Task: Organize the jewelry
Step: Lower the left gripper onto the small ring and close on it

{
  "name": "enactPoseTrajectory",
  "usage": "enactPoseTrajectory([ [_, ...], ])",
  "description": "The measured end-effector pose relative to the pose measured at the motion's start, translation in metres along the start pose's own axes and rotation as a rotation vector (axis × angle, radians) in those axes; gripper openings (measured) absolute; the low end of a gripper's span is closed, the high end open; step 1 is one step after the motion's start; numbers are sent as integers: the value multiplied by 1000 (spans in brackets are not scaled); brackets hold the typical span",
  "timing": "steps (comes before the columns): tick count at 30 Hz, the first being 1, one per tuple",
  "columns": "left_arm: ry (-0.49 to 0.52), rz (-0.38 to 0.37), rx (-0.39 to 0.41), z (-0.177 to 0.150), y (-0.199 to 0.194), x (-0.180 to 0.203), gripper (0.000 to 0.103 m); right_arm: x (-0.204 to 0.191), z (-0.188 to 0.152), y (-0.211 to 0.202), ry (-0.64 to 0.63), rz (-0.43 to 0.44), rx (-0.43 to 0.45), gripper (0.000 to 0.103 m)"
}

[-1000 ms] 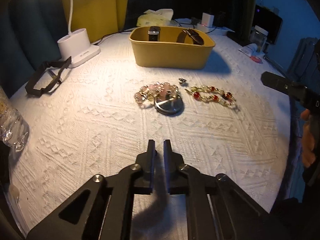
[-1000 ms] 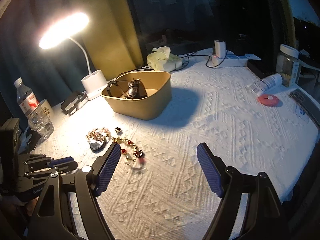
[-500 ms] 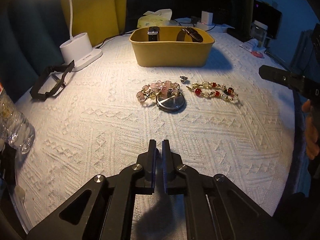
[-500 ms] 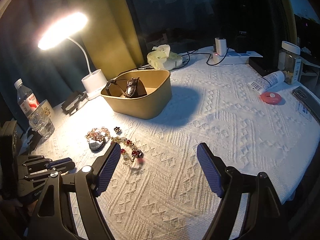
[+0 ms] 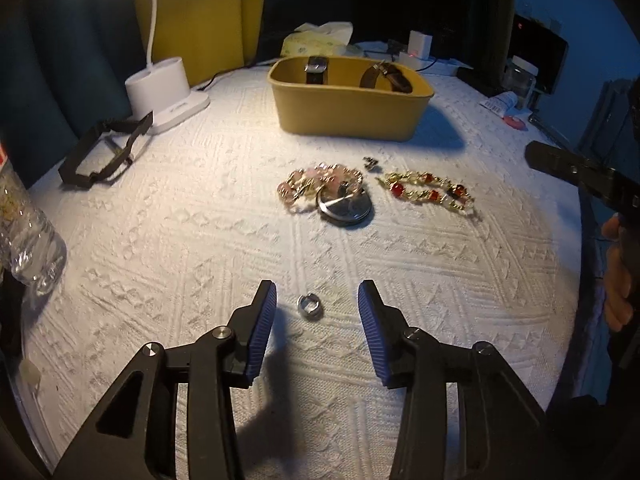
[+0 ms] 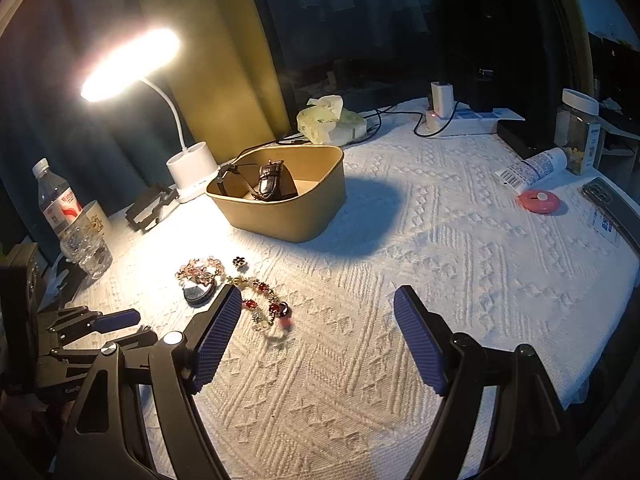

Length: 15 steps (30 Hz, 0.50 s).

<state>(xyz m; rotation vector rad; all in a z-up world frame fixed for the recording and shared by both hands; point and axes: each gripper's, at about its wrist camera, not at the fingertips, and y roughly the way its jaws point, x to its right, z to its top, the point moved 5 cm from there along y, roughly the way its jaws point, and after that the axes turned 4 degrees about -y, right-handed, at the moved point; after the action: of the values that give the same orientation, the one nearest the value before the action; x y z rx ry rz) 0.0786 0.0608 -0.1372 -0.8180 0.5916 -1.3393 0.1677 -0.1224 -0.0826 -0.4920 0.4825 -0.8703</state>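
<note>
Item: small silver hoop ring (image 5: 308,306), lying loose on the white textured cloth of the table (image 5: 200,248), directly ahead of the left tool (image 5: 316,312) and between its two blue-padded fingers (image 5: 262,320), nearer the left one, touching neither. Left tool: spread wide, holding nothing. Right tool (image 6: 318,328): likewise spread wide and empty, well apart from the ring, which does not show in its view; the left hand is judged the nearer for any pickup. The ring has no marked long axis; its opening faces roughly upward. Further stock, farther ahead on the cloth: pink beaded bracelet (image 5: 316,178) touching a round dark metal watch case (image 5: 345,206); red and gold beaded bracelet (image 5: 430,192) to the right; small dark flower-shaped earring (image 5: 370,162) between them. Destination, judged: mustard-yellow oval plastic basket (image 5: 348,114) beyond, already holding two strap watches.
</note>
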Motion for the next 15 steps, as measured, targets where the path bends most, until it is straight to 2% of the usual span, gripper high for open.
enactPoseTrajectory([
  [5, 11, 29, -9, -2, 3, 1, 44, 0, 0, -2, 4, 0, 4, 79],
  [6, 12, 33, -7, -1, 3, 1, 41, 1, 0, -2, 6, -1, 5, 79],
  [7, 17, 37, -4, -1, 3, 2, 25, 2, 0, -3, 7, -2, 6, 79],
  [8, 21, 40, -4, -1, 3, 2, 14, 3, 0, -3, 8, -3, 6, 79],
  [15, 25, 12, 17, 4, -4, 6, 14, 5, -1, -1, 4, -7, -4, 79],
])
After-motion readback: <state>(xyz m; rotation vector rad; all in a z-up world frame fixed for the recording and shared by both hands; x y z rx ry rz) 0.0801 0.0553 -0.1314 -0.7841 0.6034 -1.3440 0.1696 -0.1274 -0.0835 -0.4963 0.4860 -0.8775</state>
